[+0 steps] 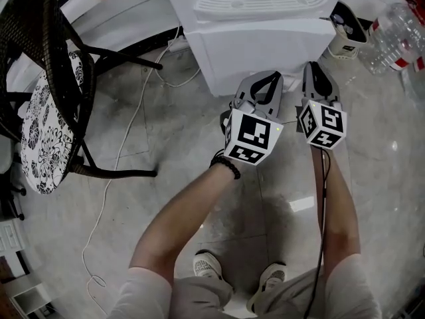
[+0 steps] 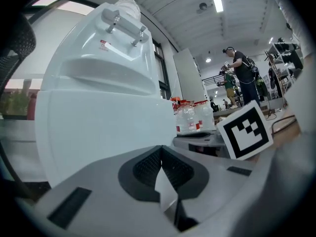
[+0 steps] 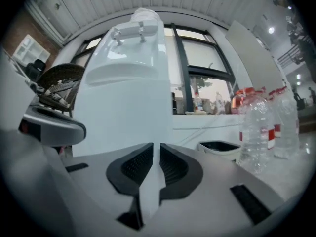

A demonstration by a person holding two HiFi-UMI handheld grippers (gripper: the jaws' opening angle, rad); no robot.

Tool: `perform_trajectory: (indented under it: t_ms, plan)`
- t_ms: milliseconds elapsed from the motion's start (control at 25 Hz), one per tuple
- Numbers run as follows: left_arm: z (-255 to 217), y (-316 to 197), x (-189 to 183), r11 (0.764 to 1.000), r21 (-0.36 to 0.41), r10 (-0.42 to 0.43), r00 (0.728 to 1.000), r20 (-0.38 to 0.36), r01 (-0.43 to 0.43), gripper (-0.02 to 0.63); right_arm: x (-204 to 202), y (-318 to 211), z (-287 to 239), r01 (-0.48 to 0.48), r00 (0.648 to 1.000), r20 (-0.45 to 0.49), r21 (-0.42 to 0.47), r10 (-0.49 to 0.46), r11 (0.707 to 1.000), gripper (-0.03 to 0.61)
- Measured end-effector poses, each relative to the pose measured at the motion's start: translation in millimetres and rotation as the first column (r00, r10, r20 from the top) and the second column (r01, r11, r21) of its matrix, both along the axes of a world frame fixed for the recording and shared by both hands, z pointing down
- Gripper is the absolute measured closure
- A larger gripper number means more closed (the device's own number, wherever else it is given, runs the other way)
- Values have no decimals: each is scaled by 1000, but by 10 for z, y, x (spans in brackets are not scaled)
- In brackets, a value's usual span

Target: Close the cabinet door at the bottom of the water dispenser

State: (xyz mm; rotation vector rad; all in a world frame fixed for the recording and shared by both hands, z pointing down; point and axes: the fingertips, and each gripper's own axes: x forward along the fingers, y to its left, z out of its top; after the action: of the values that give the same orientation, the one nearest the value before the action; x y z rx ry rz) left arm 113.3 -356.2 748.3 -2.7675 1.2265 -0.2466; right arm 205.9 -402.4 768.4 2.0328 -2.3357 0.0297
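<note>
A pale stone-tile floor (image 1: 172,145) fills the head view. At its top stands the white water dispenser (image 1: 265,18), with its drip grille facing up. The cabinet door (image 1: 265,62) is the plain white panel on the lower front, and in all three views it looks flush with the body. To the left is a dark wicker chair (image 1: 46,58) with a flowered seat cushion (image 1: 43,138).

The person stands facing the dispenser with both forearms stretched forward. The left gripper (image 1: 271,78) and right gripper (image 1: 313,68) are side by side and close together, with their tips right at the door panel; whether they touch it cannot be told. The left gripper's own view shows its jaws closed tip to tip with nothing between them. The right gripper's jaws stand a narrow slit apart and hold nothing, and the white panel fills the view just ahead of them.

Clear water bottles (image 1: 398,35) with red labels lie on the floor to the right of the dispenser, and a small white bin (image 1: 346,32) sits between them and it. A thin white cable (image 1: 119,158) trails across the floor past the chair. A dark bracelet (image 1: 227,166) circles the left wrist.
</note>
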Motion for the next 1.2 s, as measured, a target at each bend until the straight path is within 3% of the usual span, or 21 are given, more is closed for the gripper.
perform_trajectory:
  t_ms: [80, 160, 280, 840, 1000, 1200]
  plan:
    - [0, 18, -8, 1000, -5, 5, 1000, 1, -5, 606, -135, -38, -120, 23, 1000, -10, 29, -22, 999, 551]
    - [-29, 43, -18, 1000, 2, 13, 1000, 9, -13, 604, -240, -74, -190, 34, 999, 23, 42, -35, 999, 551]
    - [-119, 53, -77, 1000, 12, 9, 1000, -3, -9, 604, -393, -106, -231, 66, 998, -4, 45, -66, 997, 551]
    - [-186, 106, -581, 999, 21, -45, 999, -13, 45, 606, -626, -254, -281, 84, 996, 25, 30, -84, 996, 551]
    - [-296, 273, -647, 999, 19, -36, 997, -63, 37, 604, -624, -111, -315, 87, 996, 7, 60, -88, 994, 552]
    - [-588, 590, -1004, 995, 65, -72, 988, -136, 81, 606, -633, 293, -488, 185, 981, -75, 128, -176, 974, 557]
